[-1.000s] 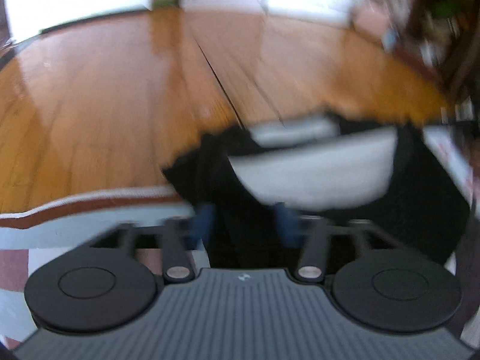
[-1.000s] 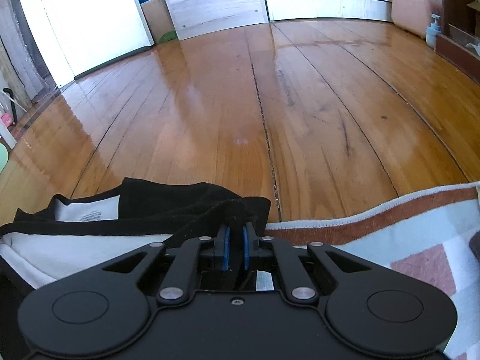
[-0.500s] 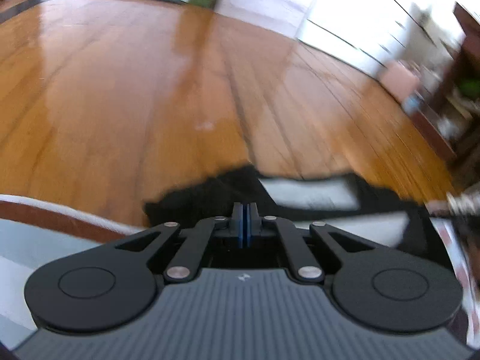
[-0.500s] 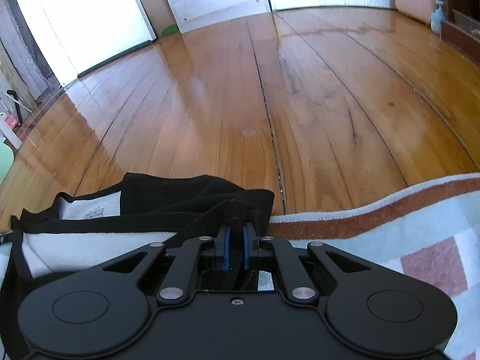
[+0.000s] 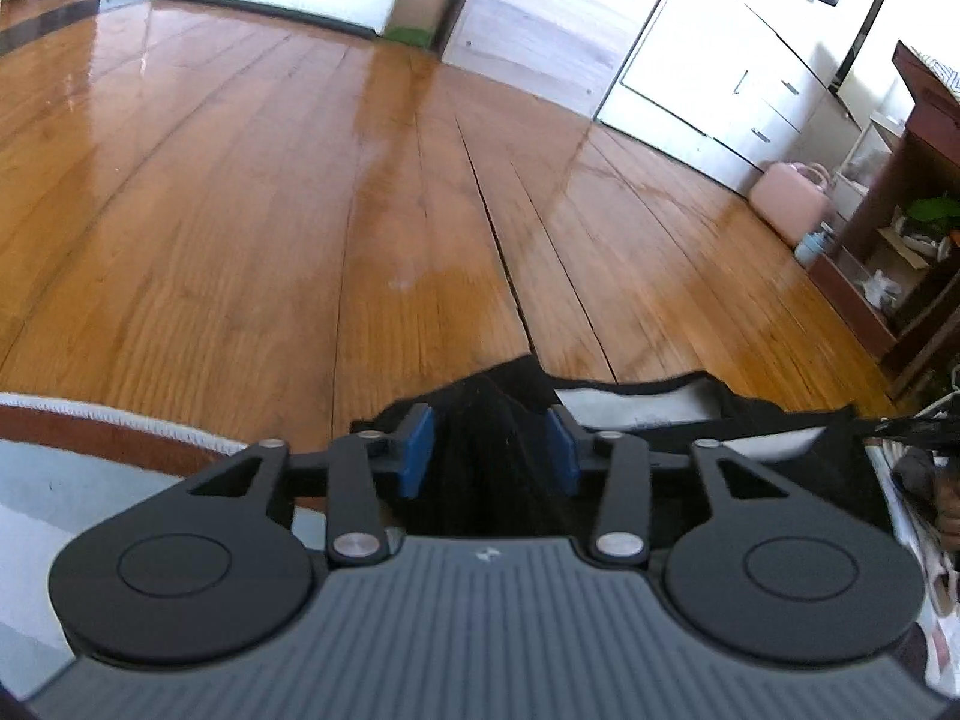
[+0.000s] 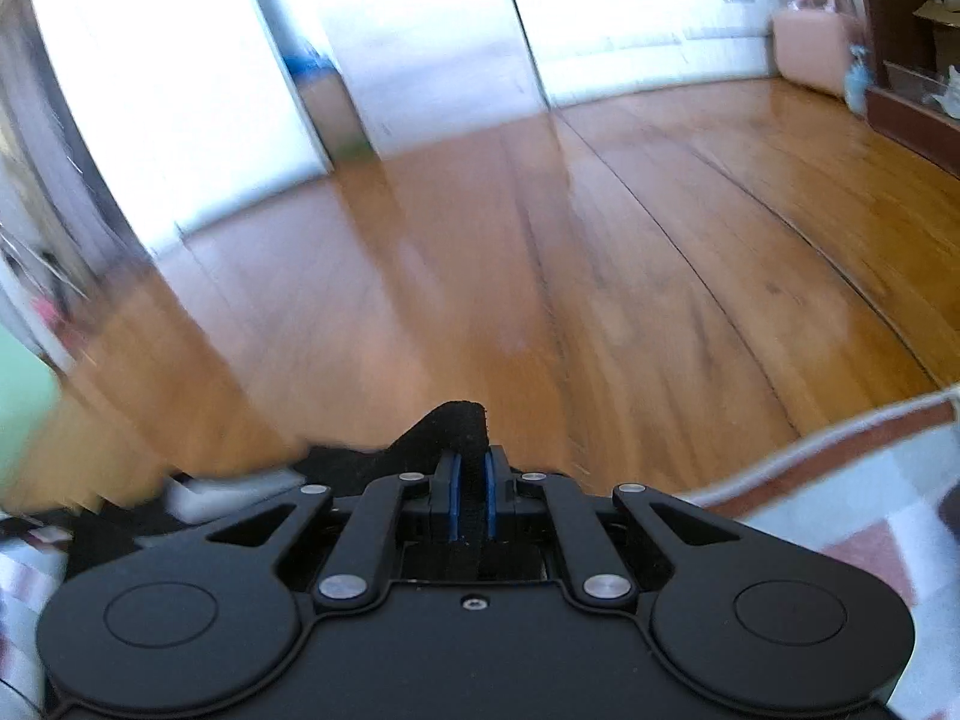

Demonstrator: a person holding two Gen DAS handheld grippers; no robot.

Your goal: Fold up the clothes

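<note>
Left hand-held gripper [image 5: 491, 444] reopened around black garment [image 5: 498, 468]; no legible writing.

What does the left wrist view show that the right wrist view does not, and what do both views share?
Only the left wrist view shows the left gripper open, black fabric lying between its blue pads, and the garment's white inner lining.

Only the right wrist view shows the right gripper shut on a fold of the black garment; this view is blurred.

Both show the wooden floor, the rug's brown edge and the pink case near the white cabinets.
</note>
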